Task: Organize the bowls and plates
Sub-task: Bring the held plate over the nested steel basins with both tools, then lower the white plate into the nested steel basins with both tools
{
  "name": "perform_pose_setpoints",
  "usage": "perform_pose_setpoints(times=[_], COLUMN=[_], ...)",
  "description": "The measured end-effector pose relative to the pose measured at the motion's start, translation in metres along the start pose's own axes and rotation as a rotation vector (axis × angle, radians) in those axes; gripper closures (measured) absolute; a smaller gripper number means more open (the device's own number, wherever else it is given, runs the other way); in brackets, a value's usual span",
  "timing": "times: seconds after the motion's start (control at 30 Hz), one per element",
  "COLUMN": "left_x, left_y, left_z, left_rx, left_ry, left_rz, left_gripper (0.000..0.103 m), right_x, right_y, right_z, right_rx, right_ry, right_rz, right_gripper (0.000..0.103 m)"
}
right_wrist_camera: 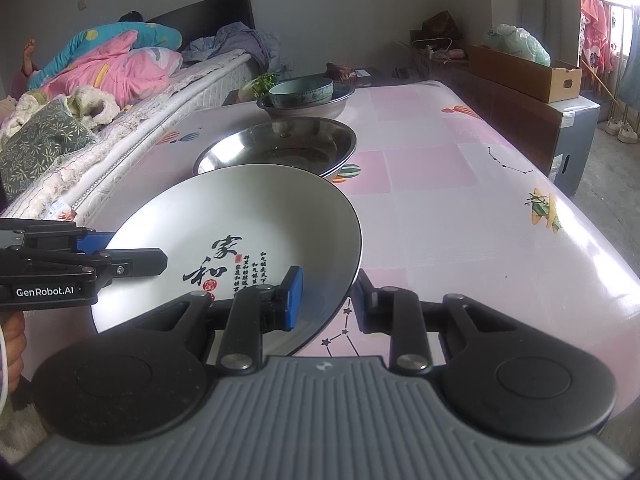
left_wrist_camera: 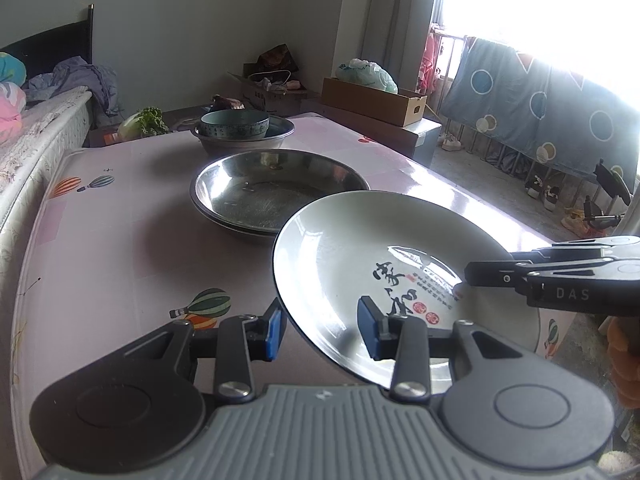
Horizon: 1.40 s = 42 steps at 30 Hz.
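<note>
Your left gripper (left_wrist_camera: 322,330) and right gripper (right_wrist_camera: 328,298) each straddle opposite rims of one white plate (left_wrist_camera: 340,248) with black calligraphy. It is tilted above the near end of the pink table (left_wrist_camera: 120,240). In both views one blue pad sits inside the plate and the other outside. Whether the pads actually press the rim you cannot tell: the rim edge hides the contact.

View differences: only the right wrist view shows the bed (right_wrist_camera: 120,92) at far left with pink and teal bedding and a person's bare foot (right_wrist_camera: 28,50). Only the left wrist view shows the blue patterned cloth (left_wrist_camera: 532,108) on a rail by the bright window and shoes beneath it.

Count: one white plate; wide steel basins (left_wrist_camera: 276,192) mid-table, seemingly two nested; one deeper steel bowl (left_wrist_camera: 248,142) at the far end holding one teal ceramic bowl (left_wrist_camera: 234,124). One cardboard box (left_wrist_camera: 376,100) is beyond the table.

Hard to read: the window is blown out, and the plate's small text is illegible.
</note>
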State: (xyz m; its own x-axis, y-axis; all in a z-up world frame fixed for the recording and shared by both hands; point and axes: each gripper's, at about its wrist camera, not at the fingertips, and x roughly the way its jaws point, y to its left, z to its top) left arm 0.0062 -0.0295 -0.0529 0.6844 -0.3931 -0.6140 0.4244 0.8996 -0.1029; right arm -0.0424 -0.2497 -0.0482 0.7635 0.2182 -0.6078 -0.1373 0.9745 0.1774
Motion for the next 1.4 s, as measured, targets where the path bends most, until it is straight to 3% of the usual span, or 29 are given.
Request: perform_pose_setpoints(times=[0.87, 1.4], left_x=[0.004, 0.006], left_y=[0.012, 0.029], left_z=[0.016, 0.052], left_rx=[-0.030, -0.038], left_ry=[0.000, -0.047], left_rz=[0.021, 0.036], left_gripper=[0.064, 0.064], right_x=[0.018, 0.033], right_y=[0.006, 0.009], right_z=[0.030, 0.074], right_rx=[-0.013, -0.007], right_ry=[-0.004, -0.046], right_rz=[0.007, 0.021], right_gripper=[0.078, 0.078])
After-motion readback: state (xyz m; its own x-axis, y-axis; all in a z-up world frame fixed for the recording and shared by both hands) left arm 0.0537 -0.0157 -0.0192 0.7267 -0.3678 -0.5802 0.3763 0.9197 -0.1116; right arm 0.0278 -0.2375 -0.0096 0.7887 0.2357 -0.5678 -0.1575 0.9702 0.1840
